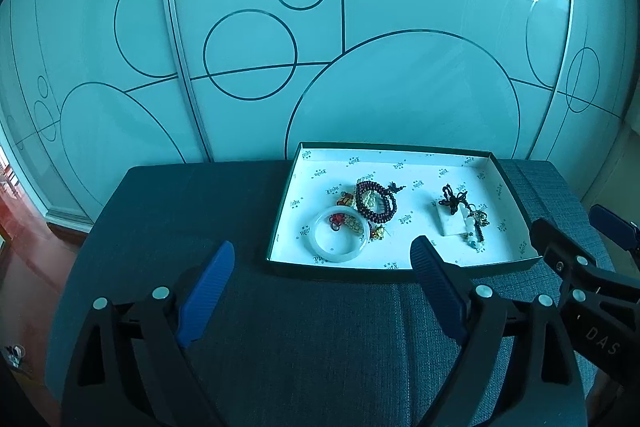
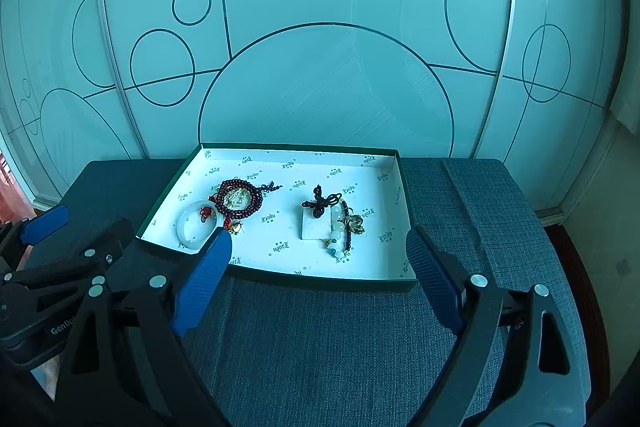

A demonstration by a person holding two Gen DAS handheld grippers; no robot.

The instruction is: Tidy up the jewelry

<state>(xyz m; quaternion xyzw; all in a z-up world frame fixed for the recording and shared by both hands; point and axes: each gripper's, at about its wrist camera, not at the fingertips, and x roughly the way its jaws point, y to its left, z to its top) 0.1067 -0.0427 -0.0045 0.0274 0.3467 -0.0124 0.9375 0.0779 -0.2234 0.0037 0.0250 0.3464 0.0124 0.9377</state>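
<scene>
Both tongs, the left tongs [image 1: 322, 261] and right tongs [image 2: 320, 251], hang spread wide with ribbed blue pads, gripping nothing, just short of a shallow dark-green box [image 2: 280, 277] lined with printed white paper. It sits on a bench [image 2: 320, 339] of woven blue-grey fabric. Inside lie a smooth pale bangle [image 2: 197, 225], a coiled dark-red bead string [image 2: 239, 199] and a black knotted cord [image 2: 318, 203] over a white card; the small gold charms are too tangled to make out.

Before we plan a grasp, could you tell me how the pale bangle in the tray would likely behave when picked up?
The pale bangle looks like a rigid, glossy ring, so probably stiff and slippery. A red cord lies inside it and may snag. It looks stone-like, so possibly brittle.
</scene>
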